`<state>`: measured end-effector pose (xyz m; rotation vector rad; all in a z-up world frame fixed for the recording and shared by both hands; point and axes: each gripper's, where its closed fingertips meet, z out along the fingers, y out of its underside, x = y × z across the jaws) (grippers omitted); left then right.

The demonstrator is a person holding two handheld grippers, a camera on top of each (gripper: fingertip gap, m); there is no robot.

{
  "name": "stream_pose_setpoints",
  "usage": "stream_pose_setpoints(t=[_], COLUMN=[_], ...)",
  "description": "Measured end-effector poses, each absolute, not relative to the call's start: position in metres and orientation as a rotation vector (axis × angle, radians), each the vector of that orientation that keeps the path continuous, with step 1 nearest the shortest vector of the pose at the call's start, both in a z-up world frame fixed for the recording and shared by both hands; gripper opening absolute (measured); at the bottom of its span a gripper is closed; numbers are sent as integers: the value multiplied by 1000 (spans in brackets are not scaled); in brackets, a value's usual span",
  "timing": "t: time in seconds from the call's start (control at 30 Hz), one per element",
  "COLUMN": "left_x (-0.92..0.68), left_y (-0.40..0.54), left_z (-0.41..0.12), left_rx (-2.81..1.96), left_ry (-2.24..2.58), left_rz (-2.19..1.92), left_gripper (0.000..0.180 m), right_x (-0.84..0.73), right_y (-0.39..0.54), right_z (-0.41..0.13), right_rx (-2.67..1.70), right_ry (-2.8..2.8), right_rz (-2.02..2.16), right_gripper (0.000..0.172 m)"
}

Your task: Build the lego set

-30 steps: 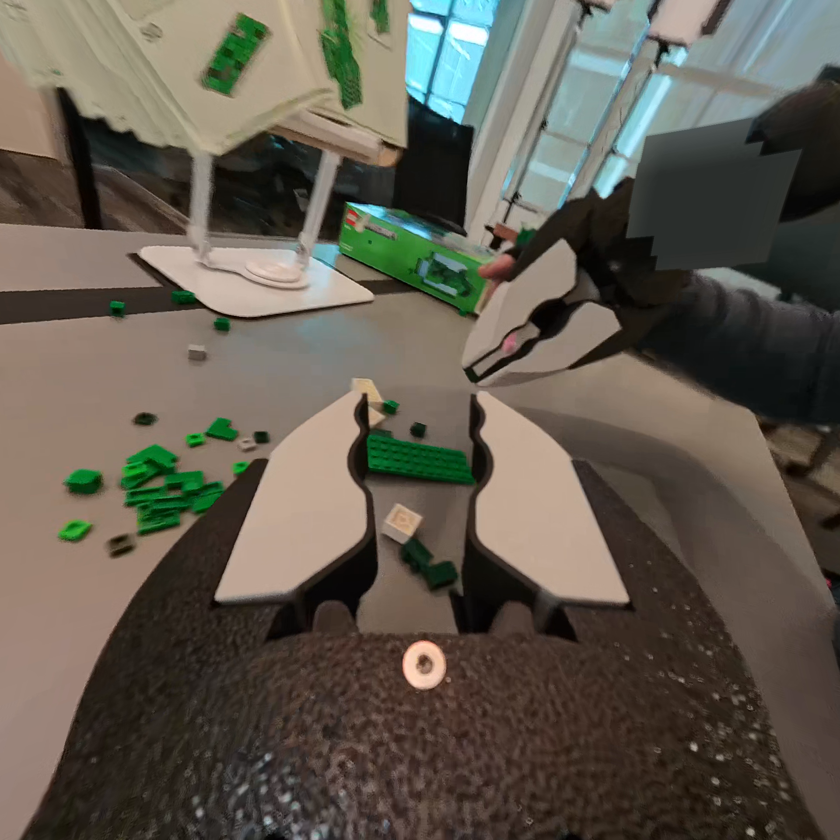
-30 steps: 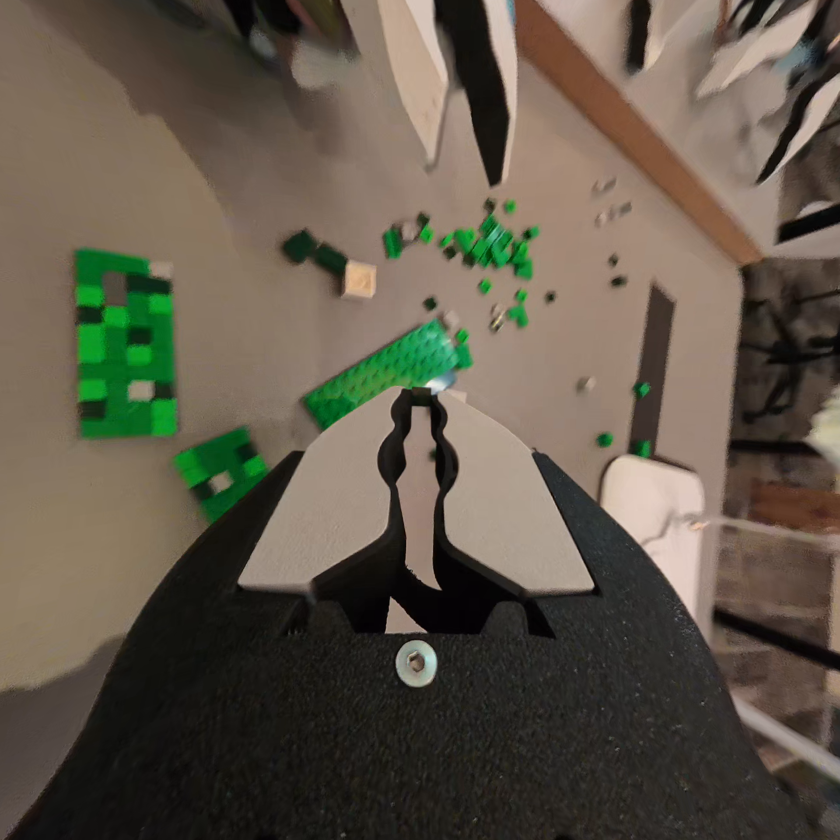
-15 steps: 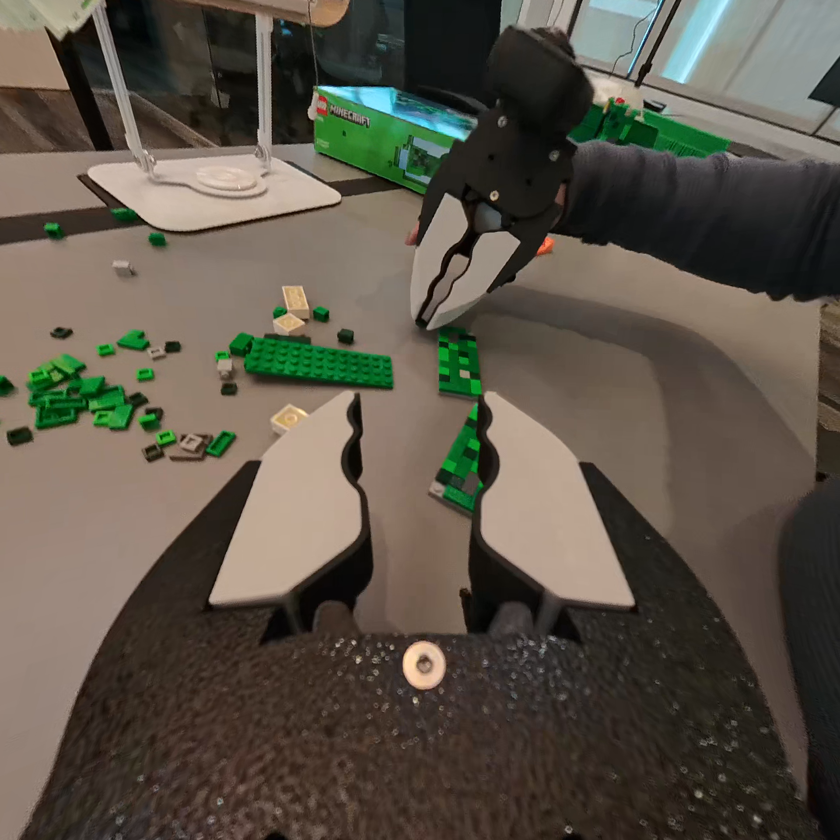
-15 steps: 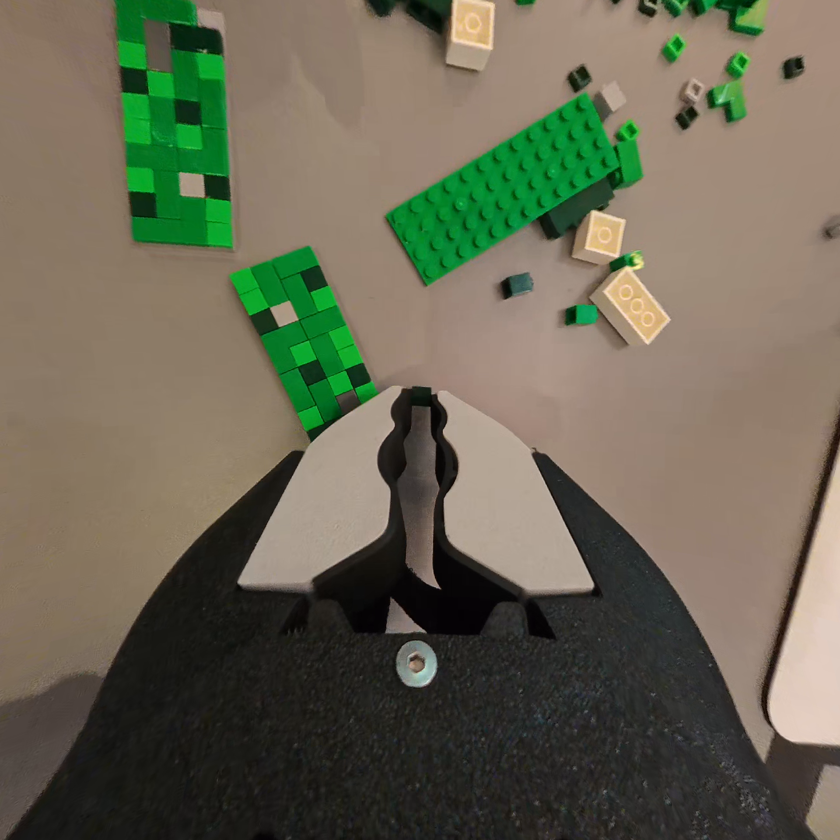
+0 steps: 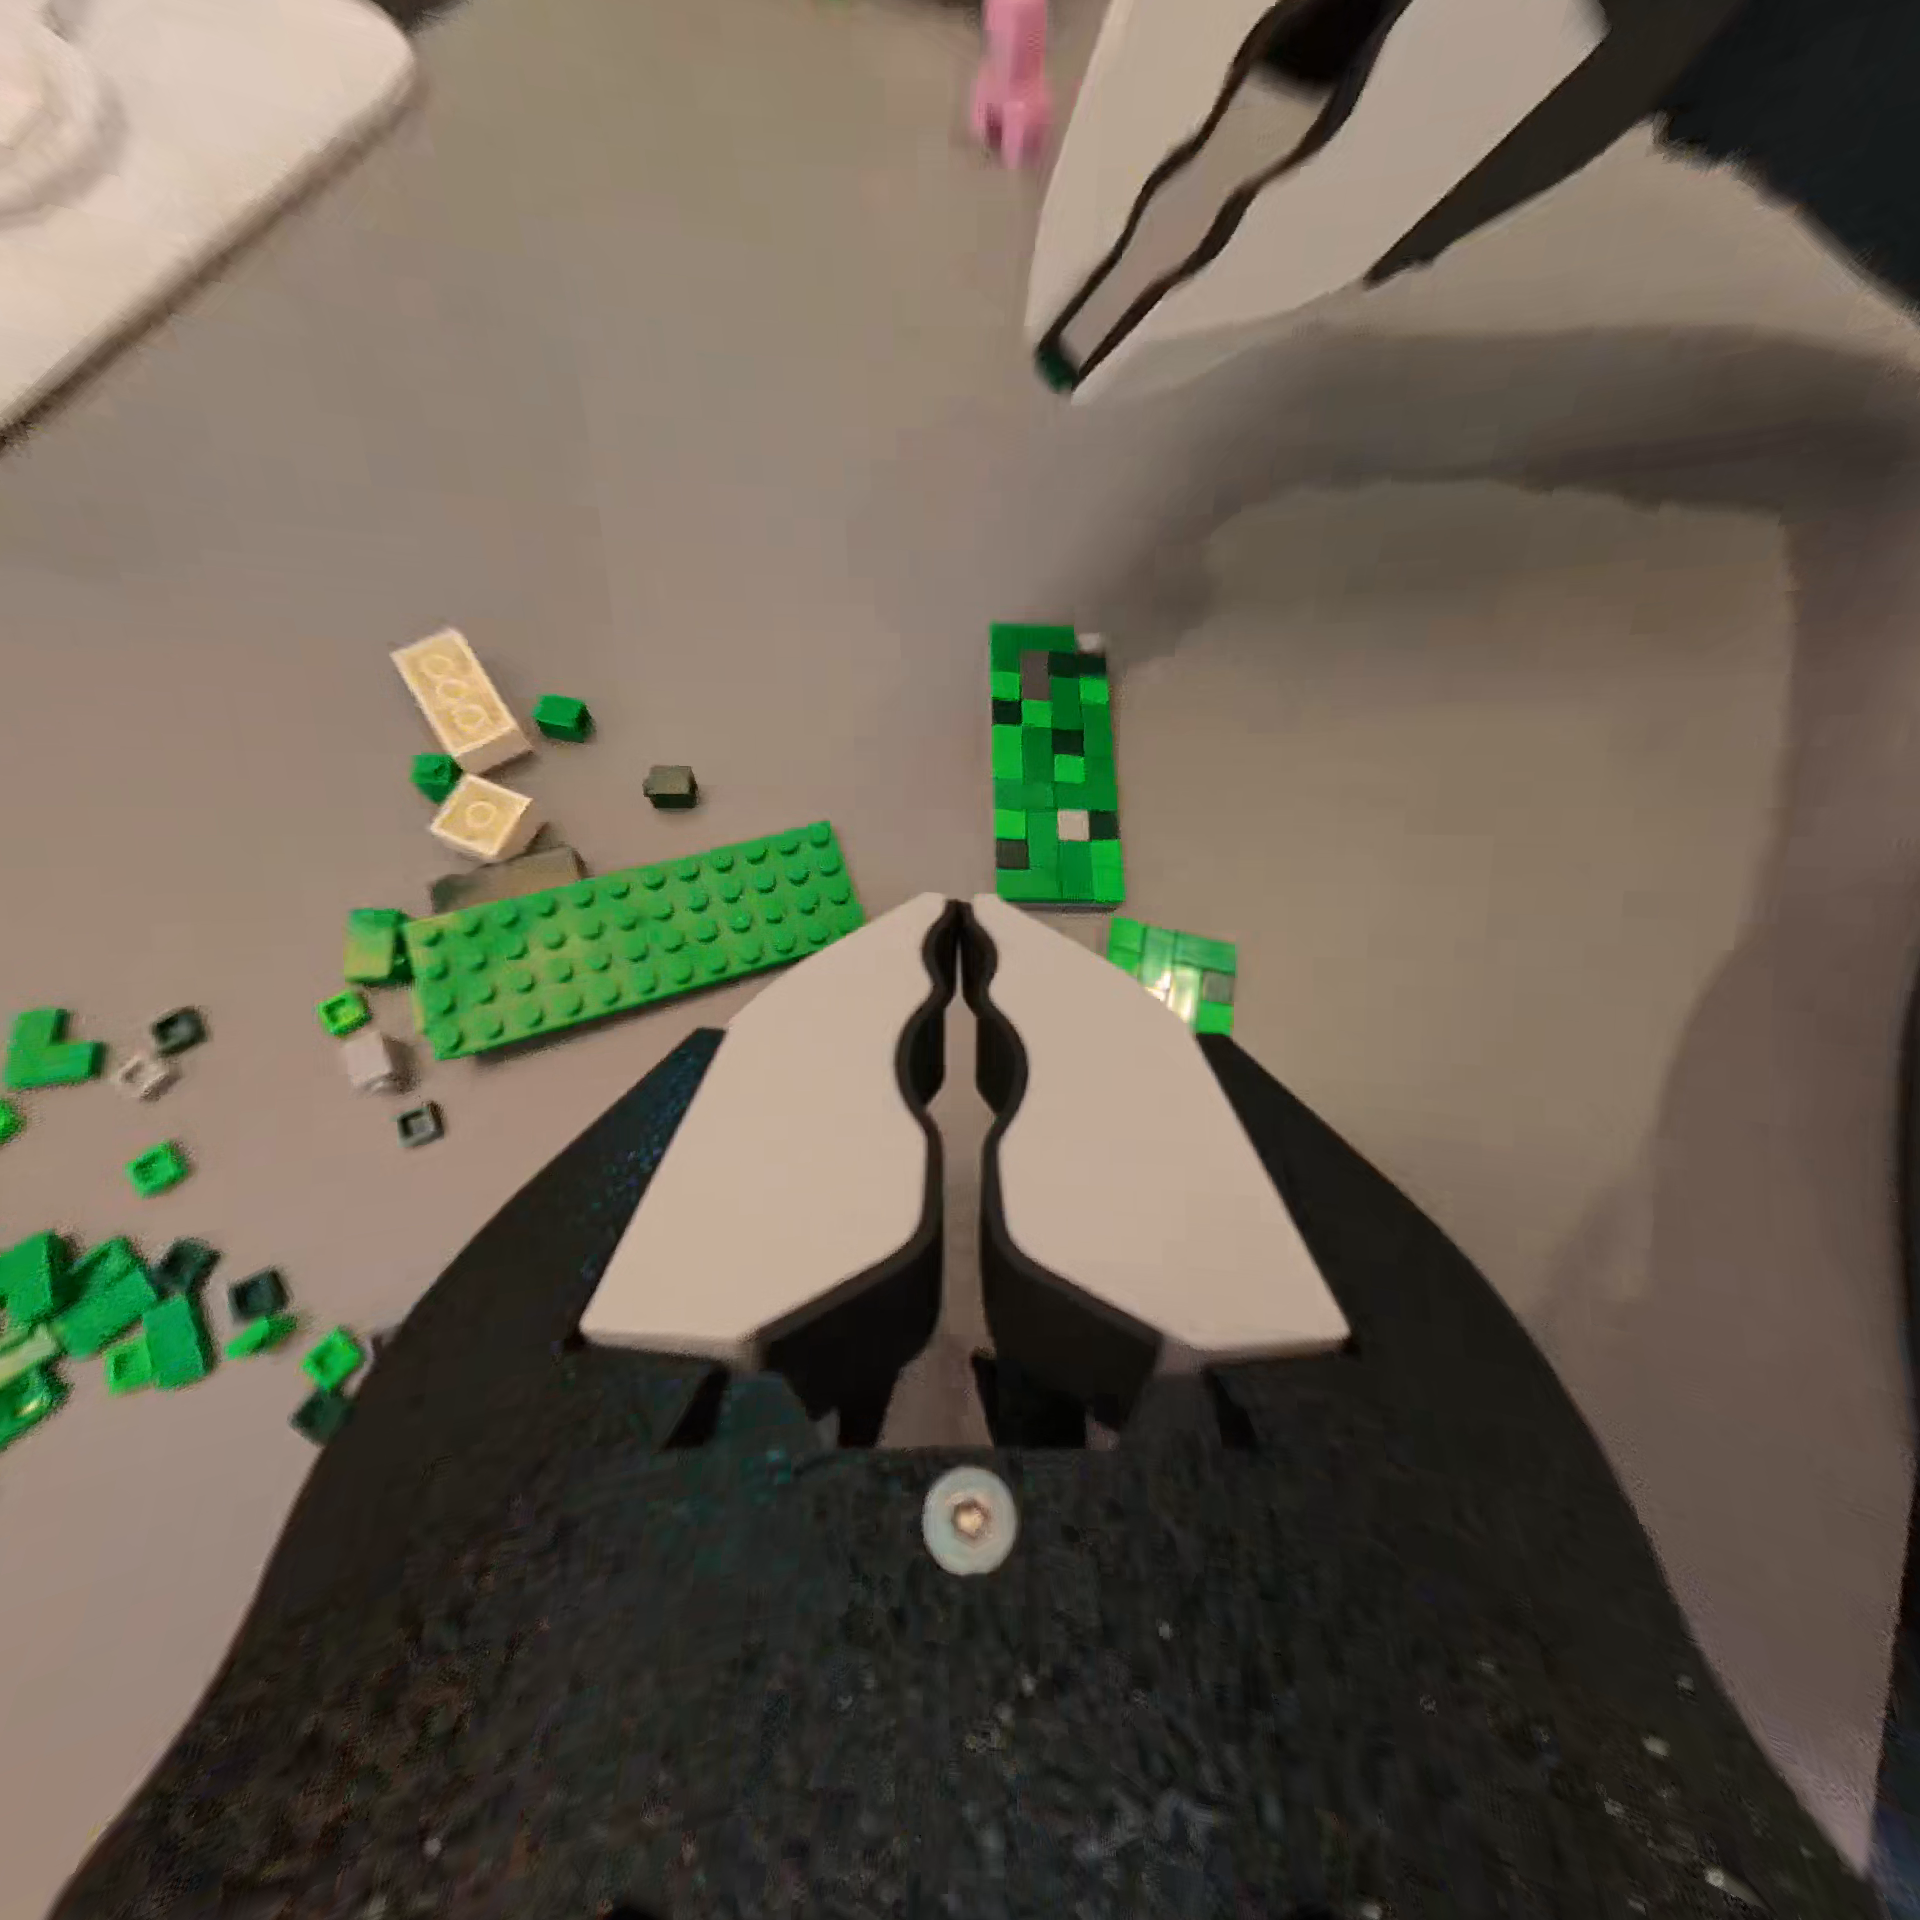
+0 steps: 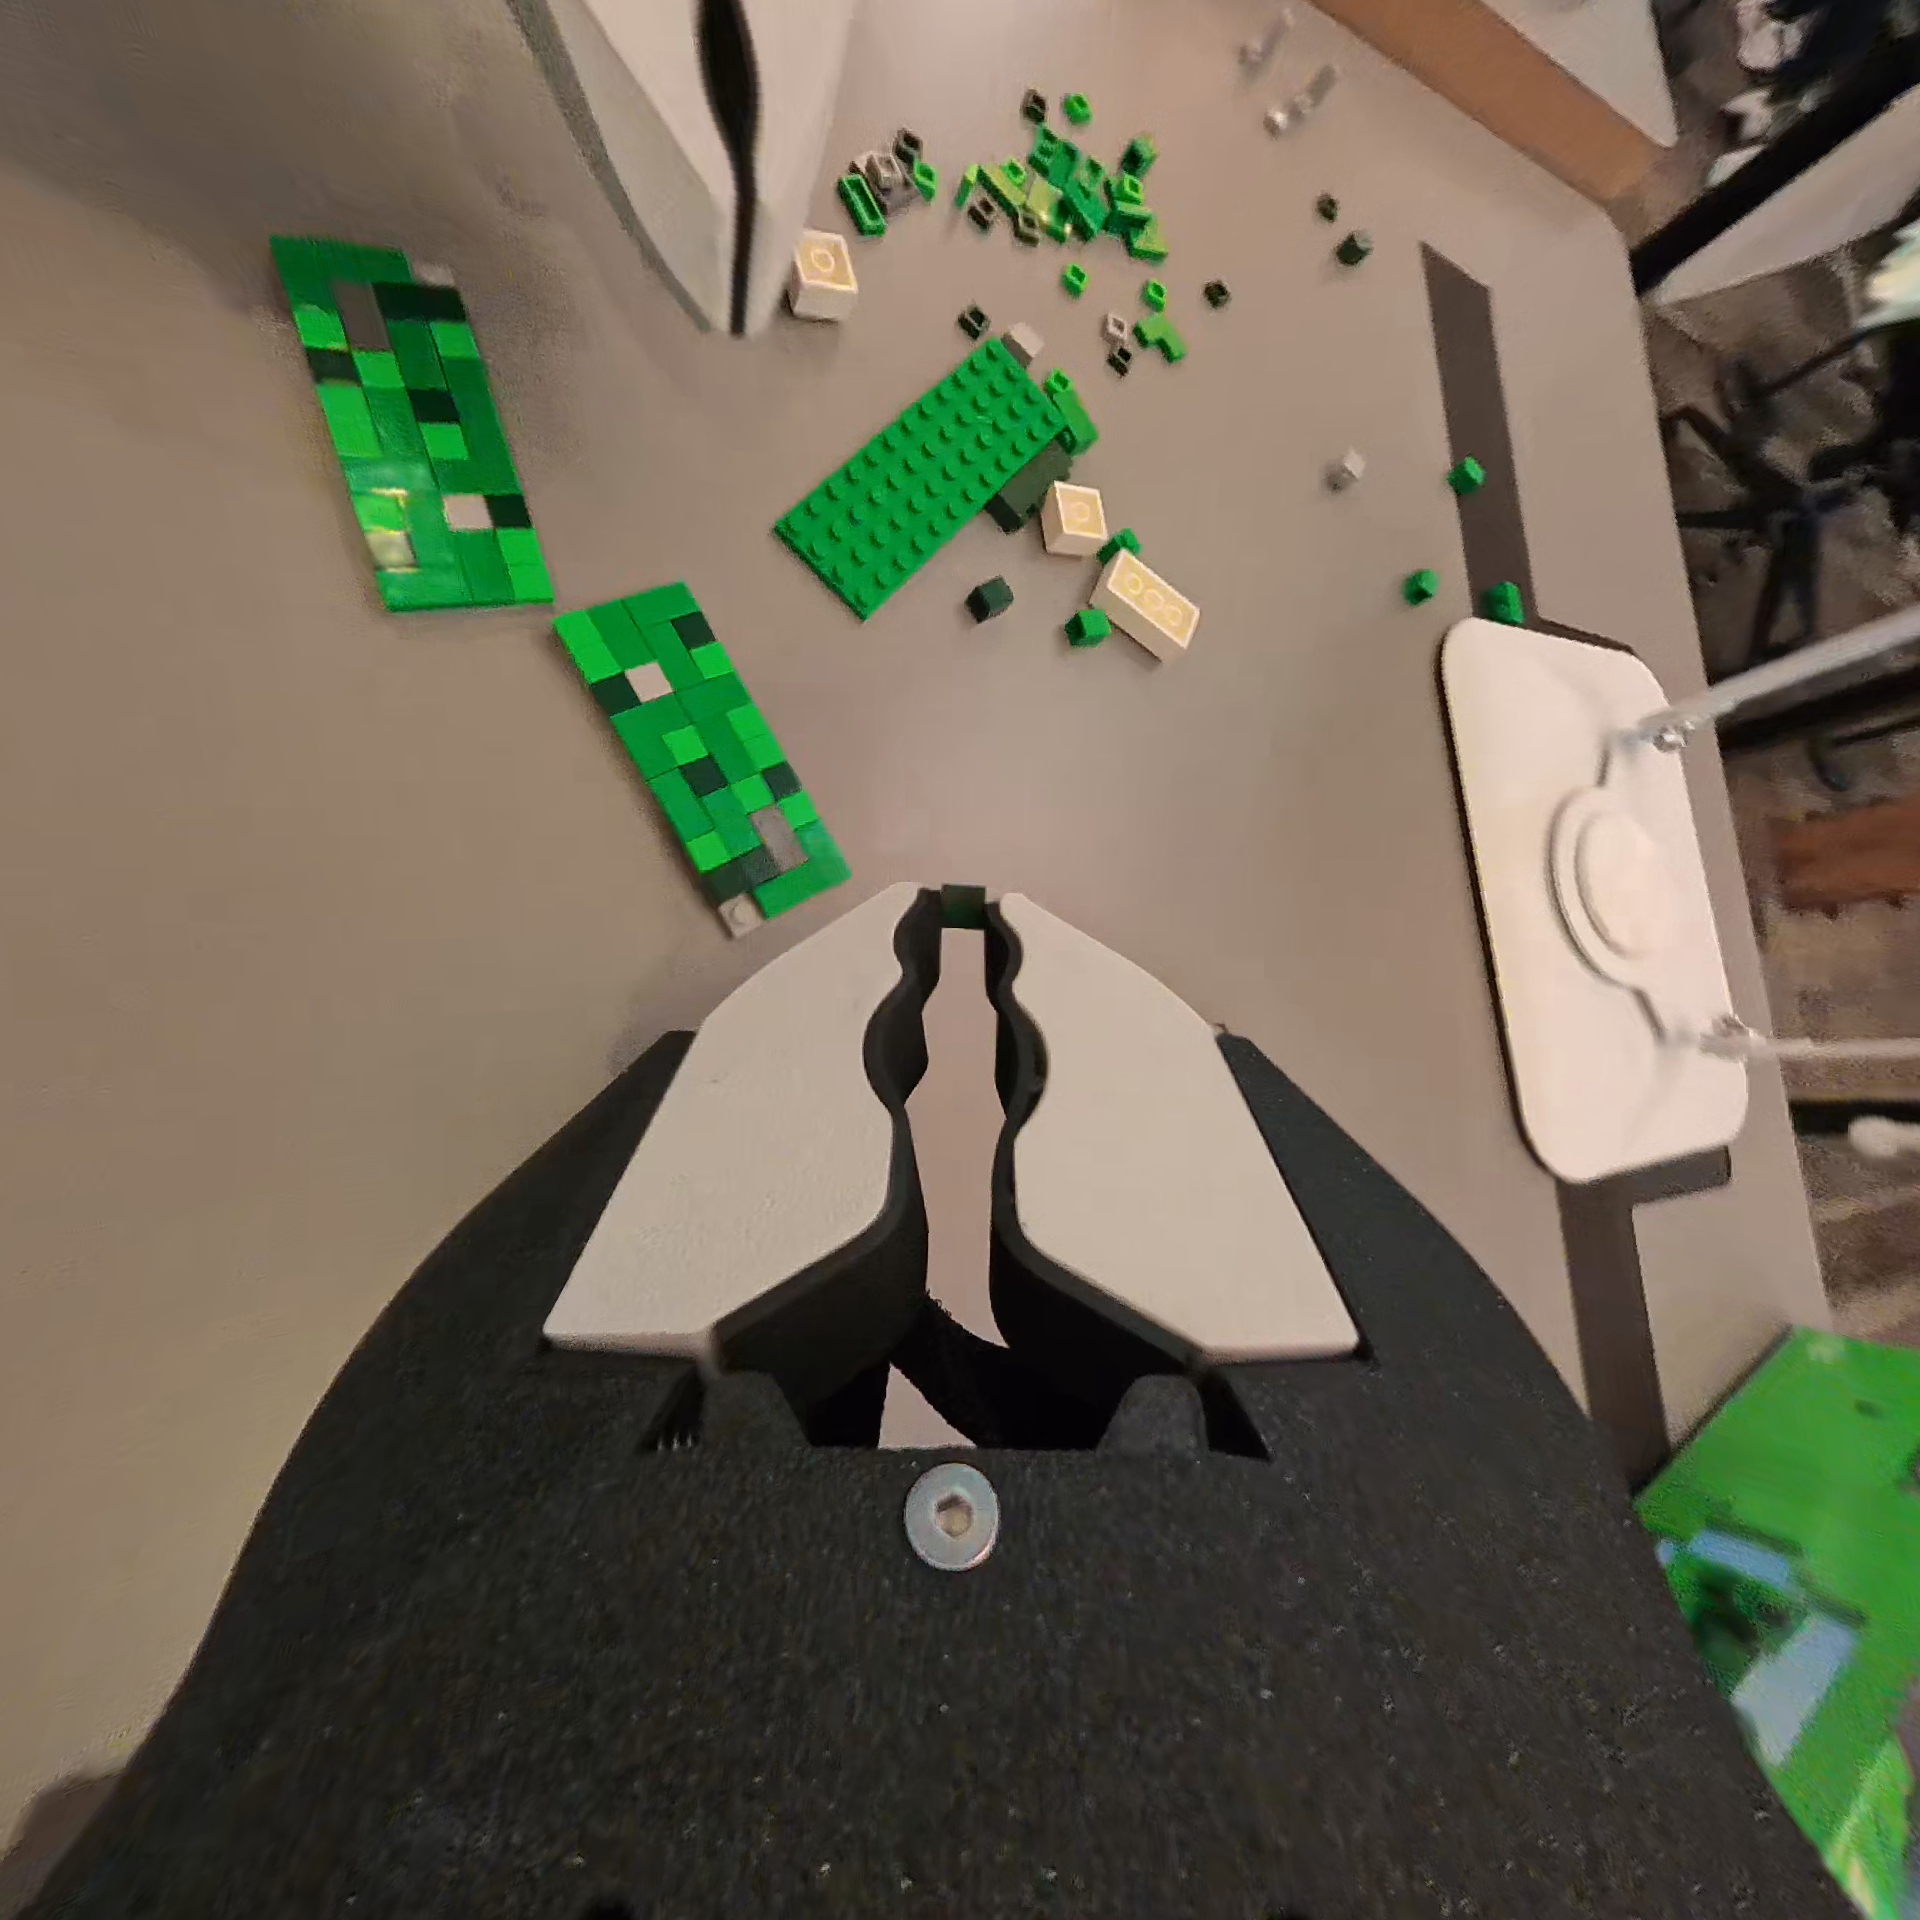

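Observation:
My left gripper [image 5: 954, 912] is shut, and nothing shows between its fingertips. It hovers over the grey table [image 5: 1403, 831], just short of a green studded plate [image 5: 634, 935] and an upright tiled green panel [image 5: 1055, 769]. A second tiled panel [image 5: 1179, 971] is partly hidden behind its right finger. My right gripper [image 6: 961, 902] is shut on a small dark green piece [image 6: 961, 906], above bare table near a tiled panel [image 6: 701, 748]. It also shows in the left wrist view [image 5: 1062, 364], still gripping the piece [image 5: 1056, 366].
Two tan bricks [image 5: 462, 701] [image 5: 483, 816] and loose small green pieces [image 5: 94, 1320] lie left of the plate. A white stand base [image 6: 1590, 894] sits at the right, and a green box [image 6: 1808, 1621] at the lower right. A pink piece [image 5: 1008, 104] lies far off.
My left gripper's jaws went from wide open to shut, with nothing between them, and it tipped down toward the table. My right gripper kept the dark green piece and drew back from the panels.

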<state>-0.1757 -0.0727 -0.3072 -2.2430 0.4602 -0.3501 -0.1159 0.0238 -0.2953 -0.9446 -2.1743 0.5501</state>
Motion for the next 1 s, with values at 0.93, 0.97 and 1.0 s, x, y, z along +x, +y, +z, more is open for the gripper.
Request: stream_pose_setpoints(t=[0.93, 0.97, 1.0], left_x=[-146, -154, -160], left_y=[-42, -47, -52], left_z=[-314, -313, -311], left_rx=[-2447, -2448, -2452], left_ry=[438, 433, 433], left_rz=[-649, -635, -624], left_gripper=[0, 0, 0], right_x=[-58, -56, -54], right_y=[12, 12, 11], right_z=[-299, -303, -308], right_rx=[-1232, -1243, -1260], right_ry=[-1933, -1946, -1960], right_rz=[754, 741, 728], right_gripper=[7, 7, 7])
